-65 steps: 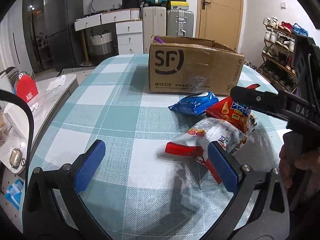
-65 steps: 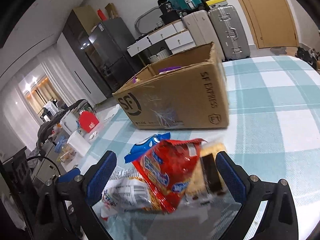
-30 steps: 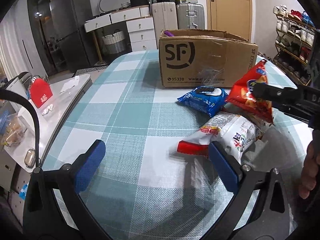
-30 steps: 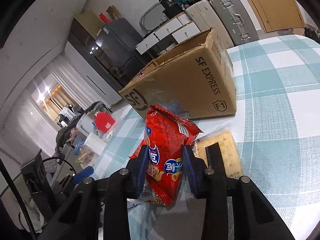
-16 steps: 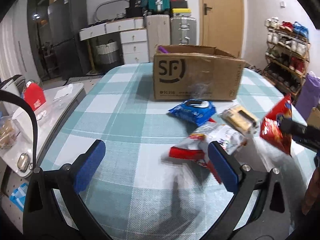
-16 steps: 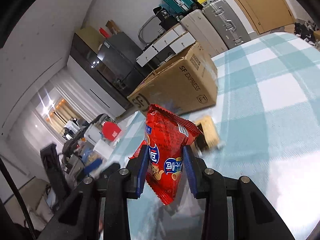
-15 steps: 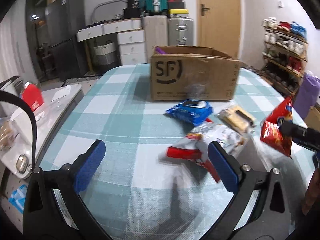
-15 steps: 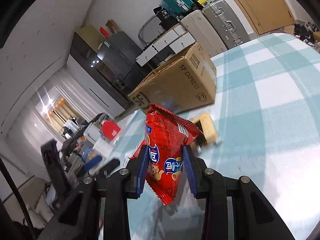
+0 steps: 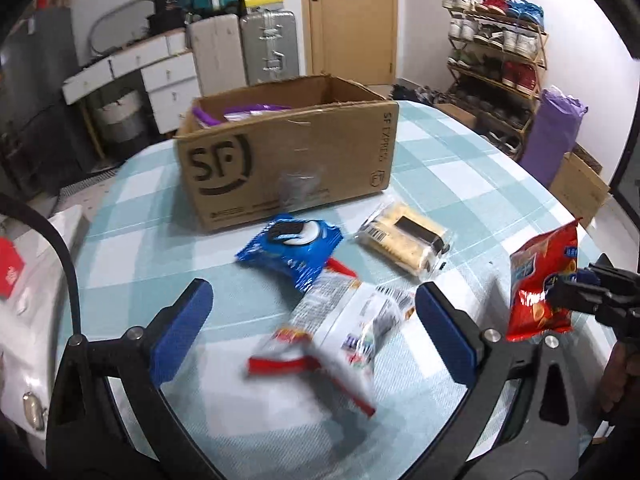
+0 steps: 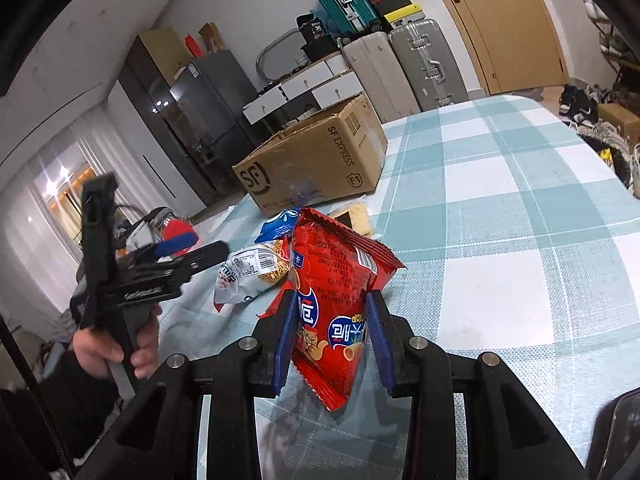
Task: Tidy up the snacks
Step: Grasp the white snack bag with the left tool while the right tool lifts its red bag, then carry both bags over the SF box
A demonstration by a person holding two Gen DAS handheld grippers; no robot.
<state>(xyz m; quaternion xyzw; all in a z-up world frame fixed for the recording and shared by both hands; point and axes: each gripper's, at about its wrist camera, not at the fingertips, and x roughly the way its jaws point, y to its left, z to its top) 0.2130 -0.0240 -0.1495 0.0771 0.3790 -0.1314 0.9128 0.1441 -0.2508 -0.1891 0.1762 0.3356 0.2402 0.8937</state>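
Observation:
My right gripper (image 10: 331, 336) is shut on a red snack bag (image 10: 334, 292) and holds it above the table; the bag also shows in the left wrist view (image 9: 542, 286). My left gripper (image 9: 316, 328) is open above a white and red snack bag (image 9: 340, 324). A blue Oreo pack (image 9: 294, 246) and a clear pack of sandwich biscuits (image 9: 406, 242) lie in front of the open SF cardboard box (image 9: 288, 164), which holds a purple pack (image 9: 244, 111).
The checked tablecloth (image 10: 500, 216) covers a round table. A side counter (image 9: 24, 280) with small items stands at the left. Suitcases (image 9: 248, 48), drawers and a shoe rack (image 9: 496, 56) stand beyond the table.
My right gripper has kept the red bag and drawn back to the right, away from the box. My left gripper has moved nearer to the white and red bag and turned toward the box.

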